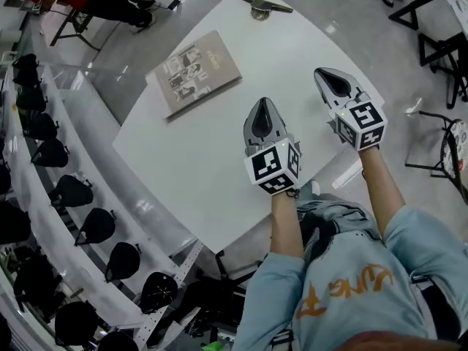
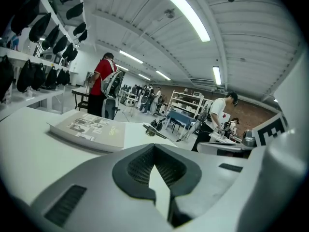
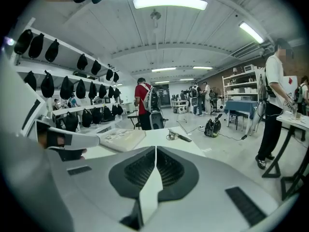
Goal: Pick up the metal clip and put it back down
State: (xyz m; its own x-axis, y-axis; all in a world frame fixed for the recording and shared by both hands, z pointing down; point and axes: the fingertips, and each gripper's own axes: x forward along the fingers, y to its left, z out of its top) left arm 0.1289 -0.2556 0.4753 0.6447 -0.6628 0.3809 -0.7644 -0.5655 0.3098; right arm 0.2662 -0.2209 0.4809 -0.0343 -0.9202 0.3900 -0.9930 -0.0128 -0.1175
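The metal clip (image 1: pixel 262 7) lies at the far end of the white table (image 1: pixel 212 159); it also shows small in the left gripper view (image 2: pixel 153 130) and the right gripper view (image 3: pixel 178 137). My left gripper (image 1: pixel 264 109) hovers over the table's middle, shut and empty, well short of the clip. To its right, my right gripper (image 1: pixel 327 75) is near the table's right edge, jaws together with nothing between them. Both point toward the far end.
A grey book (image 1: pixel 193 72) lies flat on the table's left part, between the grippers and the clip. A shelf rail with several black caps (image 1: pixel 73 190) runs along the left. Chairs (image 1: pixel 439 35) and people stand beyond the table.
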